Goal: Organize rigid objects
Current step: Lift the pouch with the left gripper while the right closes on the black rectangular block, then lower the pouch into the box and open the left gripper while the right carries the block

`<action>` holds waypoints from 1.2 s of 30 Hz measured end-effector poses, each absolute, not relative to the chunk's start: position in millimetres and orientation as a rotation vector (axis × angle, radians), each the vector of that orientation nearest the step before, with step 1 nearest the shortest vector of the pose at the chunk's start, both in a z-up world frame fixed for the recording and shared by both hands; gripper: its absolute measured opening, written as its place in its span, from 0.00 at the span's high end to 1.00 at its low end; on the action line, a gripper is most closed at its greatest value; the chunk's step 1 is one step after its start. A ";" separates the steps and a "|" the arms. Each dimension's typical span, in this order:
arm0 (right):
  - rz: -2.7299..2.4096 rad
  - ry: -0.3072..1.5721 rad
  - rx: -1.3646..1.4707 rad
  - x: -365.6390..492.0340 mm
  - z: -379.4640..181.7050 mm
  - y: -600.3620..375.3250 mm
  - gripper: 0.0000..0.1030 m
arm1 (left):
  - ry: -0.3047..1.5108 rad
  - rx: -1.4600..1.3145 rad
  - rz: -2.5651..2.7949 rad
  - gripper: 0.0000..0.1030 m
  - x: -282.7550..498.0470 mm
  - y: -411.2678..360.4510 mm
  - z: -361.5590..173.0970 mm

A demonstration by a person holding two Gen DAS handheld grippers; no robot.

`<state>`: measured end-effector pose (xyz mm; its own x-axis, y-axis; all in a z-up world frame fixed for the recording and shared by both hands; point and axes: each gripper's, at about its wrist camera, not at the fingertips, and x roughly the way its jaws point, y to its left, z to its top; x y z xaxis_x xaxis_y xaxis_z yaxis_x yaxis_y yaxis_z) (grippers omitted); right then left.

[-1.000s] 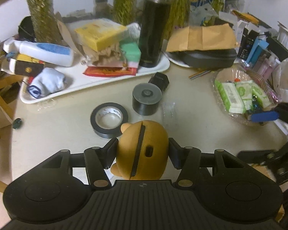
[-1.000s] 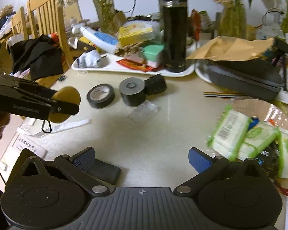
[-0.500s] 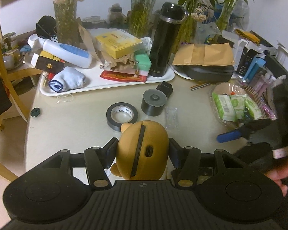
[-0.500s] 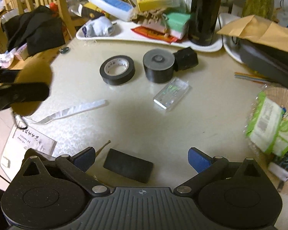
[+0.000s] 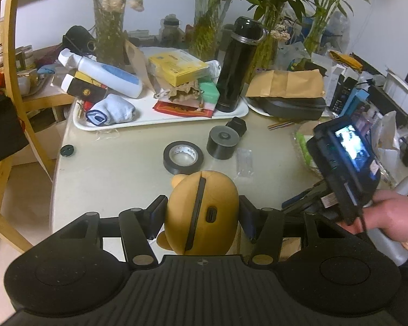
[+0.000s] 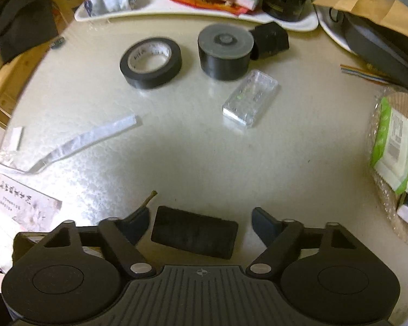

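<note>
Above a cluttered tabletop [image 6: 204,141], the left tongs [image 5: 202,214] pinch an orange bear-shaped case [image 5: 201,214] aloft while the right tongs [image 6: 200,224], closing, straddle a flat black block [image 6: 194,231] lying untouched, apparently next for pickup once squeezed.

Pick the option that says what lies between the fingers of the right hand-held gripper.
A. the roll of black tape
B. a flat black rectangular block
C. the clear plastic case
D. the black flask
B: in the right wrist view the flat black rectangular block lies on the table between the closing jaws of the right hand-held gripper, with gaps on both sides.
</note>
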<state>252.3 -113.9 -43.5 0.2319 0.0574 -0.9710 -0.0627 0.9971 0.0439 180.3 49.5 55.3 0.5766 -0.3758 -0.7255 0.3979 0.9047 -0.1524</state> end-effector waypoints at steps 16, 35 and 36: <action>0.052 1.309 -0.002 247.3 -42.9 -115.9 0.30 | 0.847 0.040 -0.443 0.48 167.0 56.1 56.2; 0.187 1.100 -0.061 207.5 28.8 -140.8 0.31 | 0.892 0.112 -0.464 0.48 150.3 31.9 51.3; 0.199 1.092 -0.061 203.4 32.4 -142.7 0.31 | 0.896 0.111 -0.469 0.48 149.4 30.7 51.2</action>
